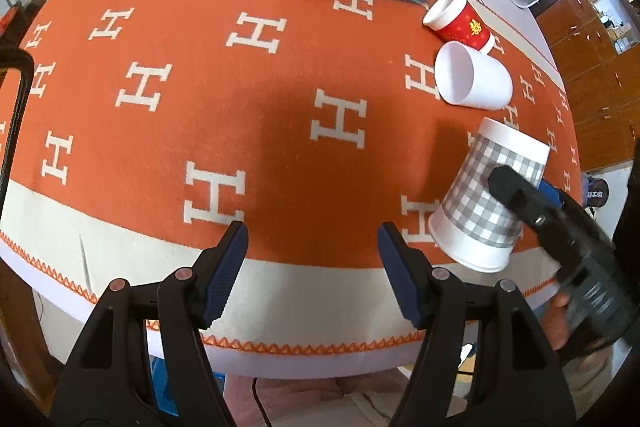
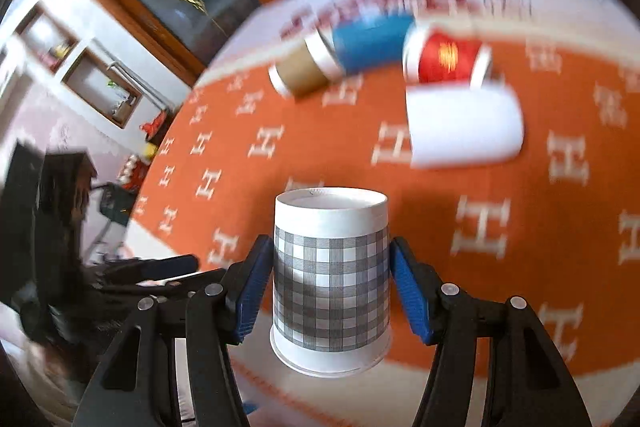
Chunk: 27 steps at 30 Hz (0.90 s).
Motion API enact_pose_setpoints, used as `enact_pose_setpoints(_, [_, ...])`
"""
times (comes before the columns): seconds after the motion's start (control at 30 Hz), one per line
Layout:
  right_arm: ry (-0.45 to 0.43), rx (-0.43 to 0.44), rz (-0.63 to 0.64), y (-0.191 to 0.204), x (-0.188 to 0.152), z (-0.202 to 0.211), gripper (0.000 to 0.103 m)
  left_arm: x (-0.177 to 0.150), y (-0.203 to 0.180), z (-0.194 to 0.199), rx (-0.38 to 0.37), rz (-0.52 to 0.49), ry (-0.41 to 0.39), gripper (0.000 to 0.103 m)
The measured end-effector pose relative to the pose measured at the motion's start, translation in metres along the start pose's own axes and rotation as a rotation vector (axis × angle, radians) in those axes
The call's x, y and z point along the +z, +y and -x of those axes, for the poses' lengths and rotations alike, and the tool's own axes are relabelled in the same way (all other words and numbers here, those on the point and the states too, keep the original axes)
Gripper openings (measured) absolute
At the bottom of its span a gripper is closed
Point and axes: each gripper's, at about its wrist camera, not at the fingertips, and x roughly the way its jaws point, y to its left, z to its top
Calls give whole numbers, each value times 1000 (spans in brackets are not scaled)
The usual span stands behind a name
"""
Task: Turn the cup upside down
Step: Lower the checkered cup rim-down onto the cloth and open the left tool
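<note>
The checked cup (image 2: 331,279) is held between the blue pads of the right gripper (image 2: 331,291), above the near edge of the orange tablecloth (image 1: 248,107). In the left wrist view the cup is seen tilted, with its base turned up and away (the wider rim is toward the camera). The left gripper (image 1: 312,271) is held wide, with nothing between its fingers. A white cup (image 1: 472,77) and a red cup (image 1: 460,23) are lying on their sides farther back.
</note>
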Motion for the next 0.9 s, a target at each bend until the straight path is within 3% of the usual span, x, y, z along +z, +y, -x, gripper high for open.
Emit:
enact_pose_setpoints(0.23, [-121,-51,130,9,-37,-5,60,-3,-5,5,28,-16,-59,65])
enact_pose_setpoints(0.53, [-101,-76,295,16,-83,11,60,-17,-18,8,74,-74,-118,65])
enact_pose_setpoints(0.67, [-82,-93,295,18,-90,9,64,-22,-20,9,67,-85,-140,65])
enact_pose_setpoints(0.73, [-72,-98,279,18,-93,8,77,-25,-22,10,73,-100,-162,65])
enact_pose_setpoints(0.9, [-84,-86,251,15,-95,18,79,-36,-28,13,116,-146,-195,73])
